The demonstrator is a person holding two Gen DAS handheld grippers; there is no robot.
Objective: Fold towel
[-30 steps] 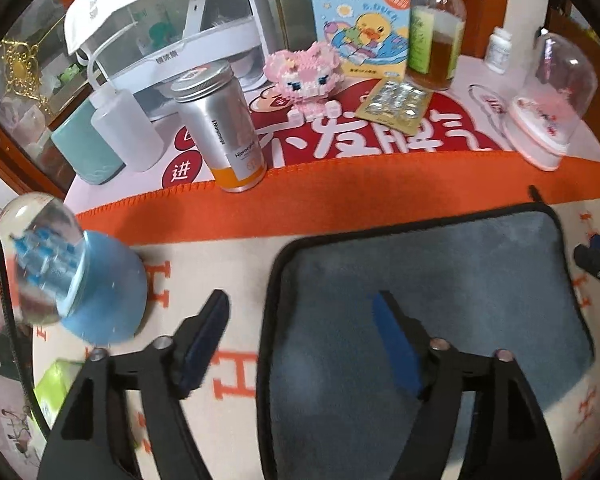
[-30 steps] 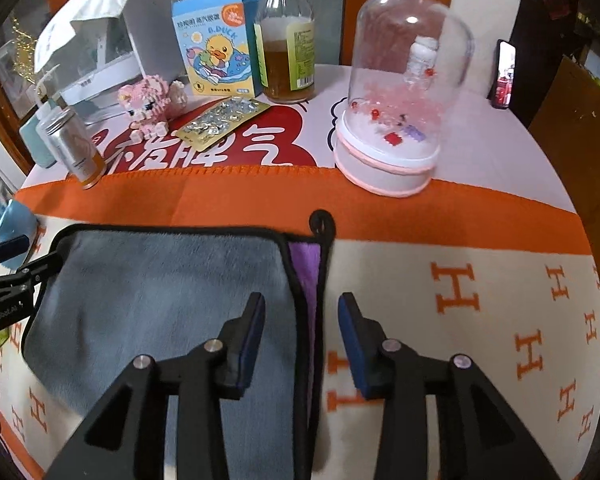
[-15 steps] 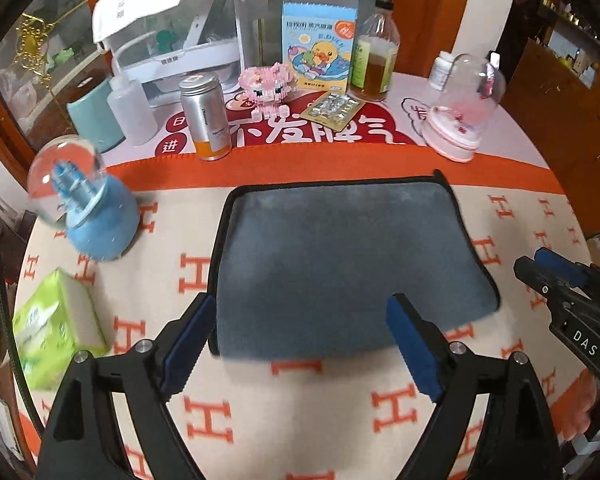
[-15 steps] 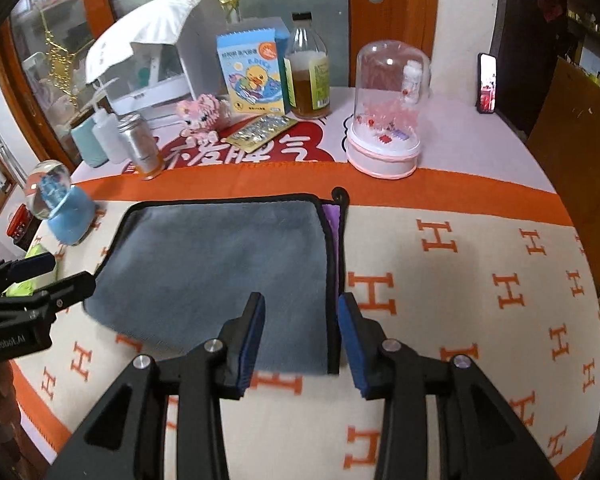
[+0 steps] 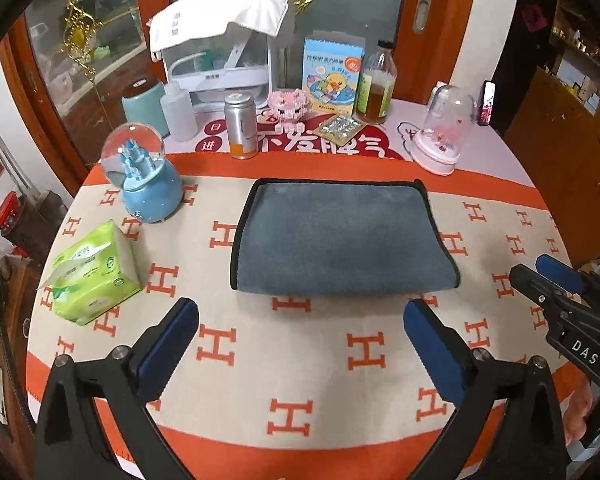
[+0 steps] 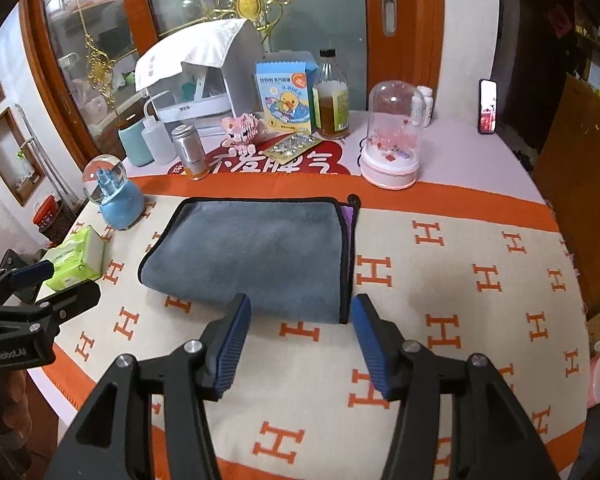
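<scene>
A grey towel (image 5: 340, 236) with black trim lies folded flat on the orange-and-cream cloth, a purple layer showing at its right edge (image 6: 350, 216). It also shows in the right wrist view (image 6: 260, 252). My left gripper (image 5: 300, 320) is open and empty, held above the cloth just in front of the towel. My right gripper (image 6: 300, 312) is open and empty, in front of the towel's near right corner; it appears at the right edge of the left wrist view (image 5: 556, 276).
A blue snow globe (image 5: 148, 176) and green tissue pack (image 5: 92, 272) sit left of the towel. A metal can (image 5: 241, 126), pink toy (image 5: 290, 104), duck box (image 5: 332, 76), bottle (image 5: 376, 84) and glass dome (image 5: 444, 128) line the back.
Both grippers have pulled back and up from the towel, which now lies folded and untouched. The right gripper's jaws have opened wider.
</scene>
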